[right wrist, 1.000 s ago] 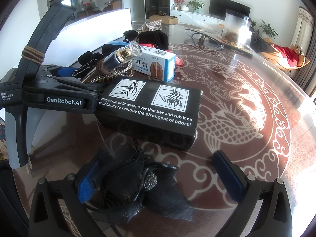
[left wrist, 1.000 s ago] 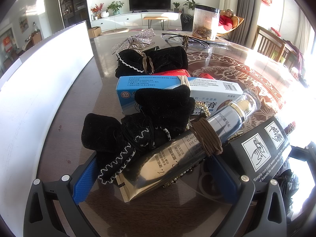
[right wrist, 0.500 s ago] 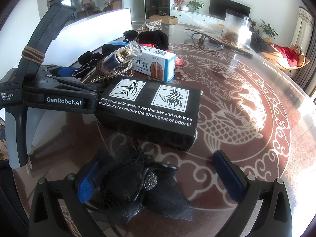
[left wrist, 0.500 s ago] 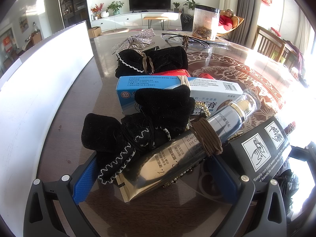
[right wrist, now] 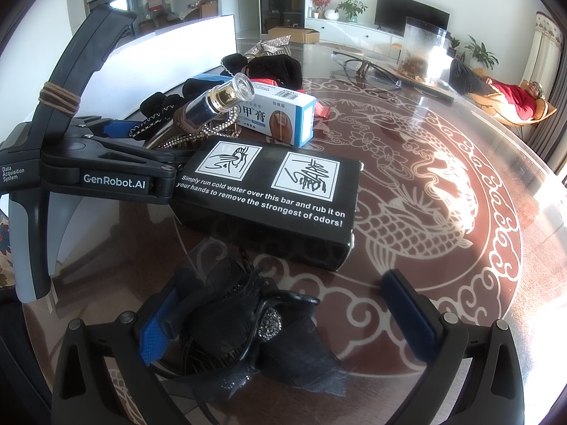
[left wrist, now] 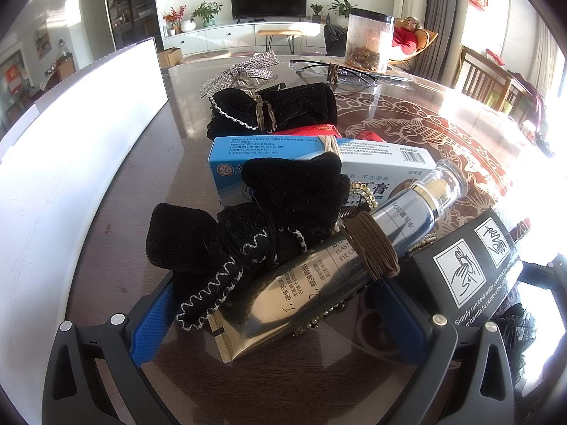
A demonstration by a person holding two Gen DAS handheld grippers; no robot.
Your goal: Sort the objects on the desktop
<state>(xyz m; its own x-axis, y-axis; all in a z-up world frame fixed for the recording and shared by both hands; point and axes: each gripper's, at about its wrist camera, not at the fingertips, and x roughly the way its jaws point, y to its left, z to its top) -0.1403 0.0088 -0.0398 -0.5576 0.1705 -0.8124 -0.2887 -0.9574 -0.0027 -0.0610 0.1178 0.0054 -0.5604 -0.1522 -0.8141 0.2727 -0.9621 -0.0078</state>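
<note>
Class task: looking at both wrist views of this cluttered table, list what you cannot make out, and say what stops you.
- Beaded chain, left wrist view: mostly hidden under the tube.
- Red packet, left wrist view: covered by the blue box and a black bow.
- Black box, left wrist view: text cut off by the gripper frame.
- Hair clip, right wrist view: dark, tangled mesh hides its shape.

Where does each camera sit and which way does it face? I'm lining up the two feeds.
Left wrist: on the left gripper, looking forward along its blue-padded fingers at the gold cream tube, the black velvet bow and the blue medicine box.
Right wrist: on the right gripper, looking across the table over a black mesh bow between its open fingers; the left gripper shows at left.
Shared: black soap box, tube, medicine box, clear container.
</note>
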